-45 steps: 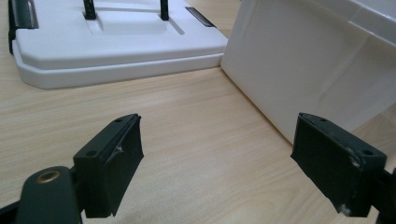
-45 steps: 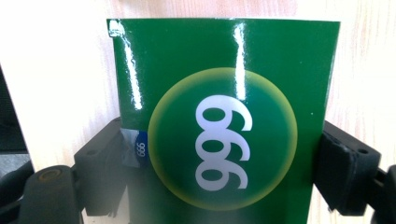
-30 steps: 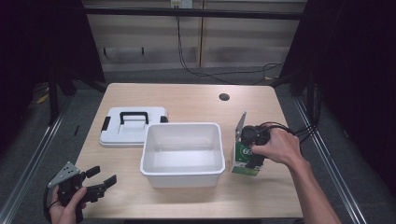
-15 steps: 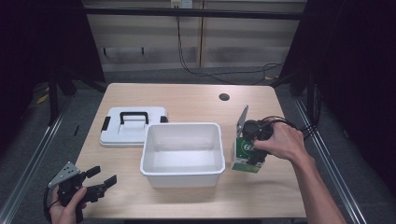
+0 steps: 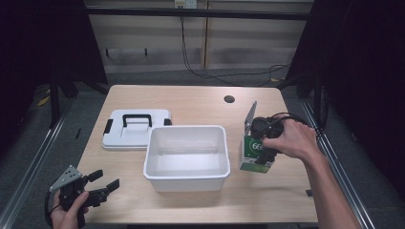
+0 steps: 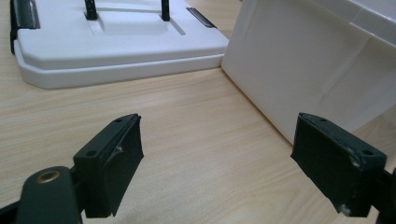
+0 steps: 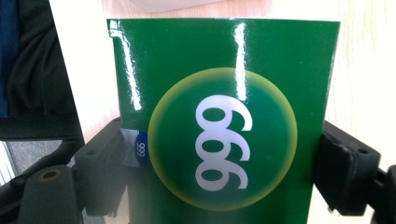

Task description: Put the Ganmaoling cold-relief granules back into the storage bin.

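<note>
Carton (image 5: 254,155), green, printed with a white "999" in a yellow-edged disc: we log it standing on the worktop (image 5: 200,102) just to the right of the white tub (image 5: 185,157), near the tub's right wall, though whether it touches we cannot tell. It sits between the jaws of our right tool (image 5: 262,155), which reaches it from above and from the right. In the right gripper view the carton (image 7: 224,135) has a jaw at each side edge; the jaws are spread to the carton's width and press its two sides, so the tool grips it.

Orientation: long axis upright, printed face turned toward the near edge of the worktop and slightly right; in the right gripper view the numerals read upside down.

Left tool (image 5: 98,186): held low at the near left corner of the worktop, jaws wide apart, holding and touching nothing (image 6: 219,163). It points toward the tub (image 6: 317,60) and the white lid (image 6: 116,42) with its black handle; the lid (image 5: 136,129) lies flat at the tub's far left.
</note>
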Demonstrator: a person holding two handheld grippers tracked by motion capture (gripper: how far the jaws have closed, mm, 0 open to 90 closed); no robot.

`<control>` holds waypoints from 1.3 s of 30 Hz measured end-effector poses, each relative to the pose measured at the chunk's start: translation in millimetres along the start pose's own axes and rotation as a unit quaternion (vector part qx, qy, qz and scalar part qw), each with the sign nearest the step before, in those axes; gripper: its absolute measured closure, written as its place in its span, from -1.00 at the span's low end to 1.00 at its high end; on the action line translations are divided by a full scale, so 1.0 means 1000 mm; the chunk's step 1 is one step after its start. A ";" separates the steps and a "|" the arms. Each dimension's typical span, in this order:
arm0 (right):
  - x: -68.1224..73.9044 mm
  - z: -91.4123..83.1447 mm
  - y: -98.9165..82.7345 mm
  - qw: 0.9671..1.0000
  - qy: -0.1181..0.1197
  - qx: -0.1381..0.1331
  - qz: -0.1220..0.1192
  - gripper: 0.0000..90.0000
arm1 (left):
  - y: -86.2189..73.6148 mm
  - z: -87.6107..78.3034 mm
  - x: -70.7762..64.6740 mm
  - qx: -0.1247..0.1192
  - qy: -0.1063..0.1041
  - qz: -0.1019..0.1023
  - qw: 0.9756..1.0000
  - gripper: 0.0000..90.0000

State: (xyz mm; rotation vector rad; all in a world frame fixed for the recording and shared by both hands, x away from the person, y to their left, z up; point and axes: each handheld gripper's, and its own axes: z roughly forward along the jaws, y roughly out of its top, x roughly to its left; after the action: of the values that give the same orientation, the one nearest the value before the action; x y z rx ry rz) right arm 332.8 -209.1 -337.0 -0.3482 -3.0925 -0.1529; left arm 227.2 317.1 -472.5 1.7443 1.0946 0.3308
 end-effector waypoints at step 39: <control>0.006 -0.066 0.020 0.999 -0.034 -0.011 -0.025 -0.64 | -0.001 0.000 -0.001 -0.001 -0.002 -0.004 1.000 -0.65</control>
State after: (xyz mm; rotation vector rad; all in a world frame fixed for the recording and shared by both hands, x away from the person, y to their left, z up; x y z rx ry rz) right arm 332.4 -195.0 -269.4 -0.2841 -3.1707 -0.1815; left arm 226.3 315.8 -472.8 1.7382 1.0983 0.3233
